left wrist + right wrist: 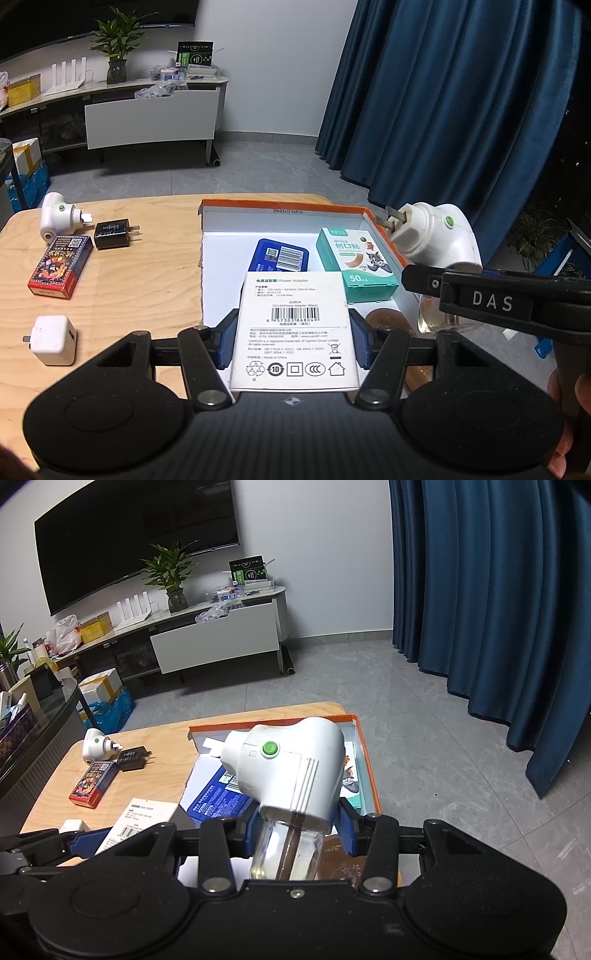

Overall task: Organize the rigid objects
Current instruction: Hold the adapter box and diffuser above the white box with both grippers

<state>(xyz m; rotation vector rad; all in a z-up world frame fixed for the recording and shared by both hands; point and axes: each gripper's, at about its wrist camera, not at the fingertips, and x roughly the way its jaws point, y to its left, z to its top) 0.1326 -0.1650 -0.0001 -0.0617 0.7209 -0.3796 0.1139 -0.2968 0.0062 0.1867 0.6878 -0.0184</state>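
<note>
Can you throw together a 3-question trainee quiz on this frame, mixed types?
1. True or false: both claws are empty.
2. Which item lies inside the orange-rimmed box? A) black charger B) bandage box C) red card box
3. Fill in: the right claw grips the mosquito repellent plug-in by its clear ____.

Key:
1. False. The left claw holds the white power adapter box.
2. B, the bandage box. The black charger and red card box lie on the table.
3. Bottle.

A home living room: wall-mounted TV [136, 535], low media console [207, 635], potted plant [170, 572], blue curtains [491, 590].
</note>
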